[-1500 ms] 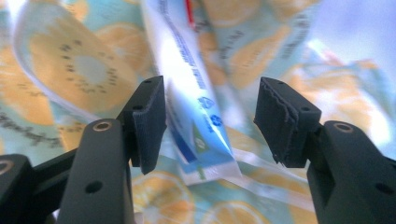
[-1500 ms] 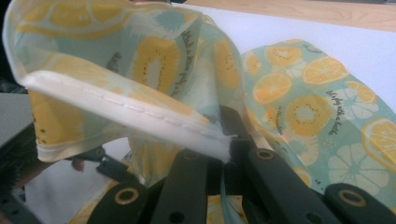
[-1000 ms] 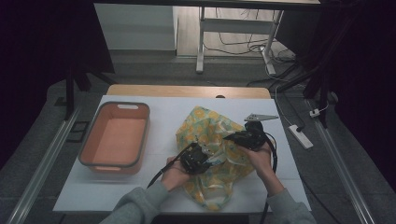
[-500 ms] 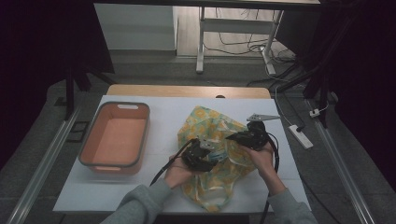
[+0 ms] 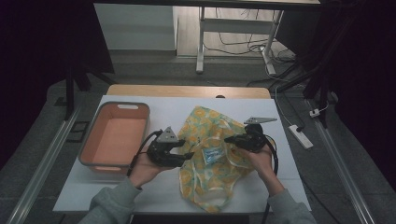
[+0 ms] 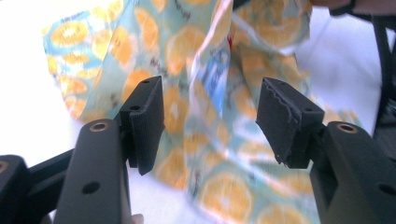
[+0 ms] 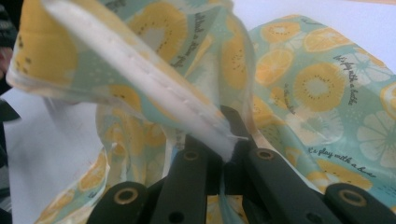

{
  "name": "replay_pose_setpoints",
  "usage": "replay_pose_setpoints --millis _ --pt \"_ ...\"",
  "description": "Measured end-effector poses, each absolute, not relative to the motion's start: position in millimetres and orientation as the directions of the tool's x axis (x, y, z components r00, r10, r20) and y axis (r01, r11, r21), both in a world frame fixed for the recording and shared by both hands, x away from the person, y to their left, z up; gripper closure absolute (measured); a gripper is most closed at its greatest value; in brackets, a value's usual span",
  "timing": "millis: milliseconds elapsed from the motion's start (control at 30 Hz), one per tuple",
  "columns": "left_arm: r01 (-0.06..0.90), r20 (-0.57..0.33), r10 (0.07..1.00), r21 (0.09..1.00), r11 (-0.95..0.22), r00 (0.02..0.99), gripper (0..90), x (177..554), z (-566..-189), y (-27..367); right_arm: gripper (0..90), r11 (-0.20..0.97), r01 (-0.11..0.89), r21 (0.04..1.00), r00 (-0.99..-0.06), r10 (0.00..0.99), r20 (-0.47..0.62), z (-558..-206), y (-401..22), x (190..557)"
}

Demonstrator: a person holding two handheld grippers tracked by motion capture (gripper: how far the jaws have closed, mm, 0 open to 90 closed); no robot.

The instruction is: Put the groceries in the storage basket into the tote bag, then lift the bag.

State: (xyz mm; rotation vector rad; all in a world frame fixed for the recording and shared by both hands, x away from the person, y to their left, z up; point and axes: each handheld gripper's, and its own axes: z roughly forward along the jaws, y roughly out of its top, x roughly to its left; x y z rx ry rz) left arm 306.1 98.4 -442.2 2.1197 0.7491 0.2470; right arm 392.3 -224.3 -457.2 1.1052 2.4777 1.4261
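Citrus-print cloth (image 5: 211, 158) crumpled on the white worktop (image 5: 163, 105), right of the orange bin (image 5: 116, 135). Right gripper (image 7: 226, 140) clamped tight on a white-edged fold (lifted off the surface). Left gripper (image 5: 187, 154) just opening, jaws apart, nothing pinched, cloth apparently just beyond its pads (image 6: 147, 119).

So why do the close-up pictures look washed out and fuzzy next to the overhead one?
High view: dim room, dark surroundings, the white table evenly lit. Left gripper view: the lemon-print cloth is soft and blurred, the table glares white. Right gripper view: the cloth's white hem, close to the lens, is blurred; the print farther back reads sharp.
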Motion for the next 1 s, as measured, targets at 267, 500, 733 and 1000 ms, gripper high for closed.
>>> replay_pose_setpoints --millis 267,500,733,1000 --pt "0.478 -0.102 0.615 0.732 -0.486 0.782 38.0 315.5 -451.4 122.4 82.4 0.357 0.497 0.791 -0.768 0.605 0.211 -460.1 -220.9 385.0" --pt "0.513 -0.122 0.631 0.708 -0.486 0.766 35.0 323.5 -459.2 121.7 45.0 0.346 0.389 0.854 -0.771 0.629 0.096 -438.7 -227.5 364.1" --pt "0.522 -0.118 0.633 0.689 -0.503 0.765 32.7 328.7 -463.6 115.2 36.4 0.341 0.385 0.857 -0.745 0.664 0.071 -425.5 -254.2 323.7" --pt "0.516 -0.093 0.628 0.668 -0.536 0.773 30.0 333.0 -467.7 97.3 36.3 0.352 0.433 0.830 -0.726 0.682 0.089 -438.2 -271.9 281.0"
